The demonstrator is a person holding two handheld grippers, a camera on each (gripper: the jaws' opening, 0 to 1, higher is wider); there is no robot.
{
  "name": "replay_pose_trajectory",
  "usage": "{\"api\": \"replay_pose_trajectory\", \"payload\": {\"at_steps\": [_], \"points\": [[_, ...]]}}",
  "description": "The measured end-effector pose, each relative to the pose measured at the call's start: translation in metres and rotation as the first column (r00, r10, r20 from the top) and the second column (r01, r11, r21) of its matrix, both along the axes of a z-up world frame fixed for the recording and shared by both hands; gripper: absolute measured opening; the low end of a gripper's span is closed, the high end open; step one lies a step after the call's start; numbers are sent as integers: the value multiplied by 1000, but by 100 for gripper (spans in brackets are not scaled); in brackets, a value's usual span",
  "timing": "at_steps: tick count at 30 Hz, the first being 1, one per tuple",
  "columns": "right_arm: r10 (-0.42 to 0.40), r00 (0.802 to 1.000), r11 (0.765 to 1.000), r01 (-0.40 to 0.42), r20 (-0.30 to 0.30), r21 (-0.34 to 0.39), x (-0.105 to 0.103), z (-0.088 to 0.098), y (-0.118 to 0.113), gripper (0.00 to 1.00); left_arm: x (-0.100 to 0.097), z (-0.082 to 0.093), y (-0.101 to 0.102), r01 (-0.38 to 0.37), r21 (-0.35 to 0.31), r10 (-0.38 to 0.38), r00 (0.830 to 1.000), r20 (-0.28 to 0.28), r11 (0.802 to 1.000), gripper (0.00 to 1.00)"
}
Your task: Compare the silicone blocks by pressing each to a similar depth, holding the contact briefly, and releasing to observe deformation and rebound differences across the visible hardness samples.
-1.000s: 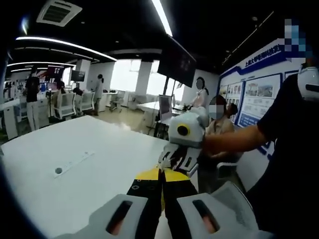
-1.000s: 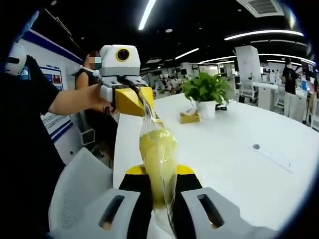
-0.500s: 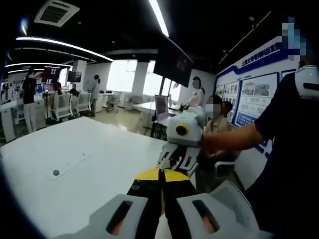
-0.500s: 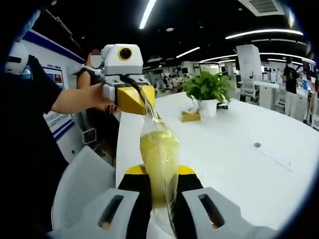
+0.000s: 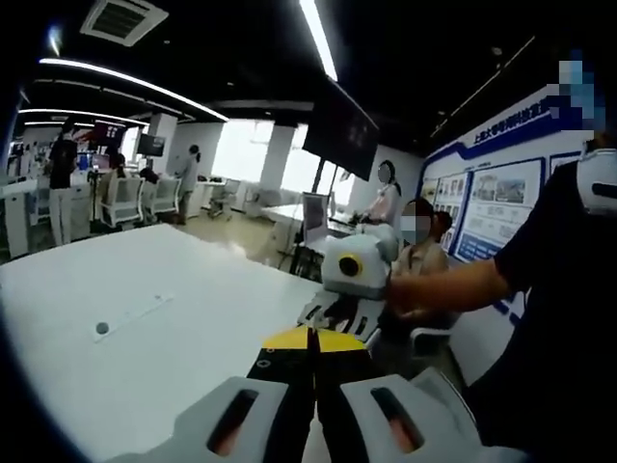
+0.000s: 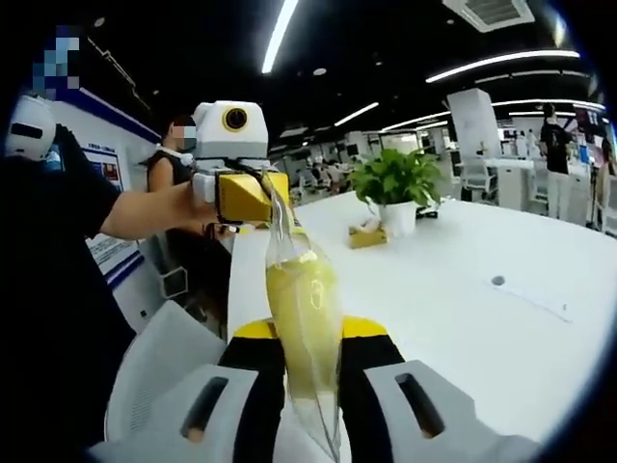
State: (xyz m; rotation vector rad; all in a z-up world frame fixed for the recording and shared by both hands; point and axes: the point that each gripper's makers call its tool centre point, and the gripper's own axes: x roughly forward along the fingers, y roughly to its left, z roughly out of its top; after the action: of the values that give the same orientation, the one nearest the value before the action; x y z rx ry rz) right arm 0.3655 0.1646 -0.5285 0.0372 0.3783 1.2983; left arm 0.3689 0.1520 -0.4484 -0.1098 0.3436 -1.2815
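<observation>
- Two grippers, one clear bag stretched between them, held up over white table.
- Right gripper: jaws clamped on lower part of bag, black-and-yellow pads pressed against both sides, seen in right gripper view.
- Yellow block sitting inside bag, between right jaws and just above them; looks soft and translucent, hardness grade not readable.
- Left gripper seen in right gripper view at upper left, yellow jaws pinched on top end of bag; hand on it, bare forearm leading back to dark sleeve.
- Left gripper view: own jaws pressed together, no gap visible; bag itself not discernible between them from this angle.
- Right gripper also in left gripper view, just past the yellow jaw tips, white body with round lens, hand holding it from the right.
- Bag tilted, top end leaning toward left gripper, bottom end hanging below right jaws.
- Plant in white pot further down table, small yellow box beside it, both well apart from bag.
- Office background: people standing by desks, chairs, wall posters.
</observation>
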Motion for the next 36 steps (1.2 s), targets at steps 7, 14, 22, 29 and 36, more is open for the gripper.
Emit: {"api": "replay_pose_trajectory", "payload": {"at_steps": [7, 14, 22, 29, 36], "points": [[-23, 1000, 1000, 23, -10, 8, 0, -3, -6, 21, 1, -3, -4, 5, -14, -6, 999, -42, 1000, 0], [-69, 998, 995, 69, 5, 77, 6, 5, -12, 27, 3, -12, -9, 1, -8, -2, 997, -72, 1000, 0], [-113, 987, 993, 109, 118, 40, 5, -1, -20, 53, 5, -17, -9, -18, -36, 14, 993, -115, 999, 0], [-212, 969, 976, 204, 130, 74, 8, -3, -36, 71, 6, -17, -9, -38, -63, 29, 991, -131, 997, 0], [-297, 948, 949, 280, 111, 143, 6, -4, -48, 88, 7, -22, -8, -59, -97, 42, 984, -175, 993, 0]]}}
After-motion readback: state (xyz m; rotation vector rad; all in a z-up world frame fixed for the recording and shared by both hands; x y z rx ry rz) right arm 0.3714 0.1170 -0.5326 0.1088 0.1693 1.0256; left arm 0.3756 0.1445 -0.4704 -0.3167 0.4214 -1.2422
